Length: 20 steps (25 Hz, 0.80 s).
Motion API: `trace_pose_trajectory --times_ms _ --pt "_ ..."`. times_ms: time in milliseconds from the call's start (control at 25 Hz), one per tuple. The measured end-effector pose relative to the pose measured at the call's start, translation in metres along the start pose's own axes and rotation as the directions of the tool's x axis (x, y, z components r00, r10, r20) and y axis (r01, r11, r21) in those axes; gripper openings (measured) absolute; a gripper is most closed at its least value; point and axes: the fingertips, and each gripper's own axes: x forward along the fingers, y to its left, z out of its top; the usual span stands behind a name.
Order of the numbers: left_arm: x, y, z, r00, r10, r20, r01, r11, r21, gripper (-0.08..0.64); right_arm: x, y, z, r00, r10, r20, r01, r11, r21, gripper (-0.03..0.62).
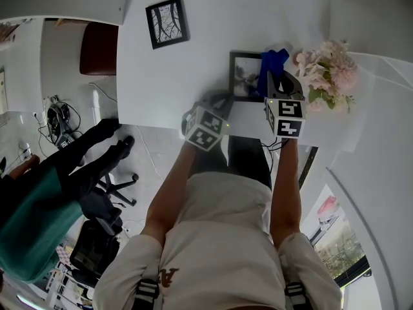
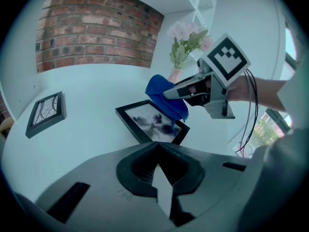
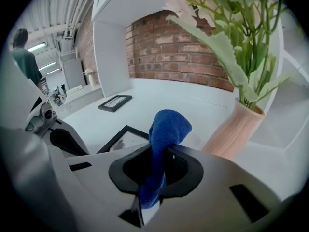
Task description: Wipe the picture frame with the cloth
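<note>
A black picture frame holding a dark photo lies flat on the white table; it also shows in the left gripper view and the right gripper view. My right gripper is shut on a blue cloth, which sticks up out of its jaws. In the left gripper view the cloth hangs over the frame's far right corner. My left gripper is shut with nothing in it, a little short of the frame's near edge.
A second black frame lies farther left on the table. A pink vase of flowers stands close to the right of the cloth. A person in green sits beyond the table's left edge, by an office chair.
</note>
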Motion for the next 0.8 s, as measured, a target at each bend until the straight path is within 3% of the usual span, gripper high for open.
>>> trace_pose_trajectory --times_ms 200,800 --pt "0.000 0.000 0.000 1.000 0.003 -0.001 -0.003 1.000 0.009 0.000 -0.016 0.011 0.009 0.999 0.021 0.037 -0.020 1.000 -0.009 0.037" --pt "0.001 0.000 0.000 1.000 0.000 -0.001 0.000 1.000 0.017 0.000 -0.031 0.102 0.014 0.971 0.232 0.054 -0.231 0.973 -0.024 0.037"
